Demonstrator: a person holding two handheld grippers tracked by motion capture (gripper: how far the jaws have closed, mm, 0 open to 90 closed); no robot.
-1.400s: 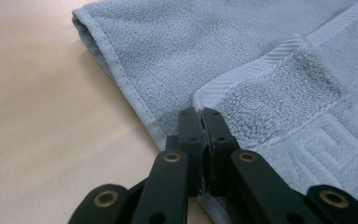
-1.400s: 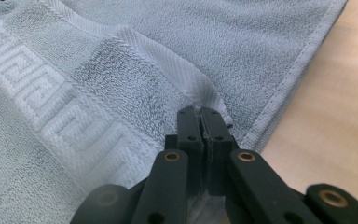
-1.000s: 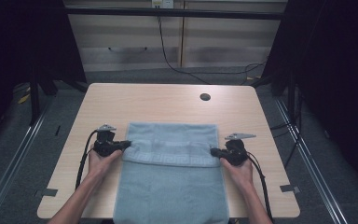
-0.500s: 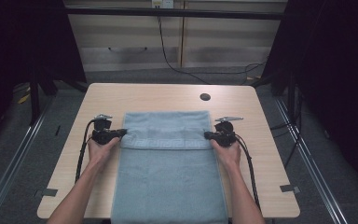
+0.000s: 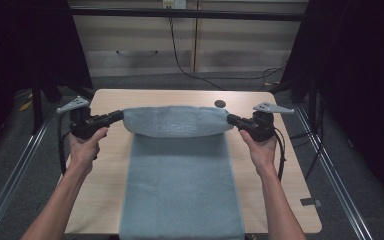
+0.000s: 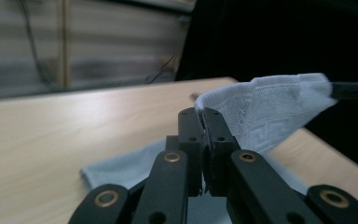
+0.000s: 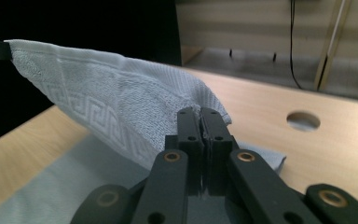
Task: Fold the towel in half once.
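A pale blue-grey towel (image 5: 180, 175) with a key-pattern border lies lengthwise down the middle of the wooden table (image 5: 110, 150). Its far end (image 5: 177, 121) is lifted off the table and stretched between my two grippers. My left gripper (image 5: 119, 116) is shut on the towel's left corner (image 6: 223, 100), jaws pressed together. My right gripper (image 5: 231, 119) is shut on the right corner (image 7: 205, 100) the same way. In the right gripper view the raised towel edge (image 7: 98, 93) slopes away to the other gripper's jaw tip at the far left. The towel's near end hangs over the table's front edge.
A round cable hole (image 5: 220, 104) sits in the table near its far edge, just behind the lifted towel. Bare wood lies on both sides of the towel. Metal rails (image 5: 330, 170) run along the floor to the left and right of the table.
Both grippers have risen and moved toward the far side, lifting the towel's far end off the table. The end now hangs stretched between them instead of lying flat.
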